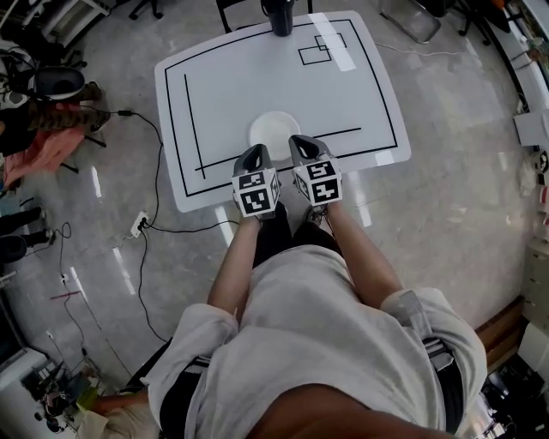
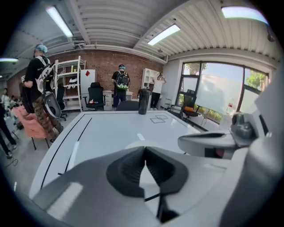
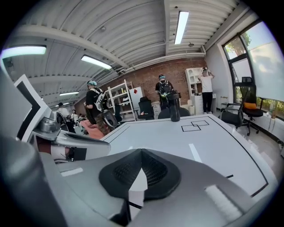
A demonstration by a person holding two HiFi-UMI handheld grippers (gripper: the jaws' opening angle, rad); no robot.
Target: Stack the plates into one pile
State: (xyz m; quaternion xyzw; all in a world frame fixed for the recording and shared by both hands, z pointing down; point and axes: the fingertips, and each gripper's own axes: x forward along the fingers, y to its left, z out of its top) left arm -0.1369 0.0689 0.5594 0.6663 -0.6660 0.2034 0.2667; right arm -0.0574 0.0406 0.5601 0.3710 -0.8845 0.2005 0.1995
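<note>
Jaws pressed together and holding nothing, the left gripper (image 1: 255, 156) and right gripper (image 1: 302, 146) hover side by side above the near edge of a white table (image 1: 360, 94) marked with black lines (image 1: 192, 120); the white plates (image 1: 274, 130) lie just beyond their tips, a dark cylinder (image 1: 279, 17) standing at the far edge

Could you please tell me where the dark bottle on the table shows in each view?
Head view: bottle at top centre, table's far edge.
Left gripper view: bottle at centre.
Right gripper view: bottle right of centre.
Shared landmark: outlined squares beside it.
</note>
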